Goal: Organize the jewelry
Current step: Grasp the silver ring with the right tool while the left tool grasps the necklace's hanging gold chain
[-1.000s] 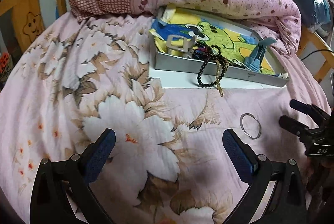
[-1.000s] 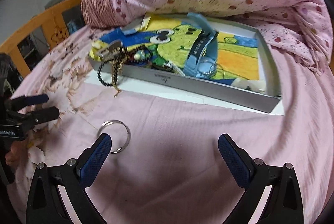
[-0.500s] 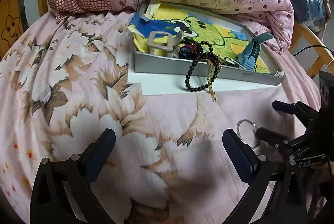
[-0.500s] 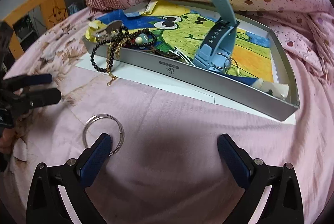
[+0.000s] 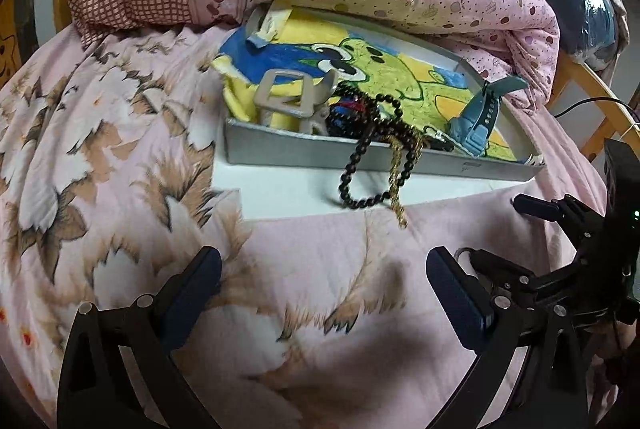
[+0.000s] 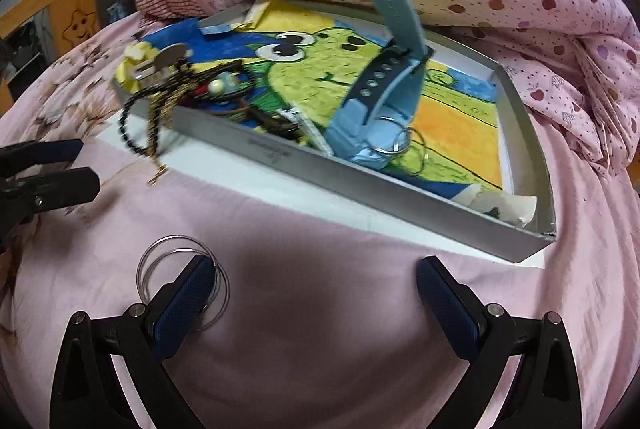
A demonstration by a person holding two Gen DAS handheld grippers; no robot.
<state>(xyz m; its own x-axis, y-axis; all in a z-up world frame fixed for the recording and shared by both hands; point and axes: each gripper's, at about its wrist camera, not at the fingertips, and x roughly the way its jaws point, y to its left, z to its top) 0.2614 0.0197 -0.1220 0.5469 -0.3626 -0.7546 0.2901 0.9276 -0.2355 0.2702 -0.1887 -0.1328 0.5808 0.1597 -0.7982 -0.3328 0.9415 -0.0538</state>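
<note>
Your right tool (image 6: 316, 293) is spread wide and empty, and the loose metal ring (image 6: 182, 279) lies flat on the bed (image 6: 320, 221) under its left finger (image 6: 184, 299), off-centre; your left tool (image 5: 320, 285), also open, hangs farther off. The finger hides the ring's near rim, and blur doubles its outline.

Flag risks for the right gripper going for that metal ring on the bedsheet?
1. The right gripper is wide open, with one finger lying over the thin metal ring. The ring lies flat on the soft bedsheet, so closing may pinch fabric or slide off it.
2. The black bead strand and gold chain hang over the tray wall; a bump could drag them out.
</note>
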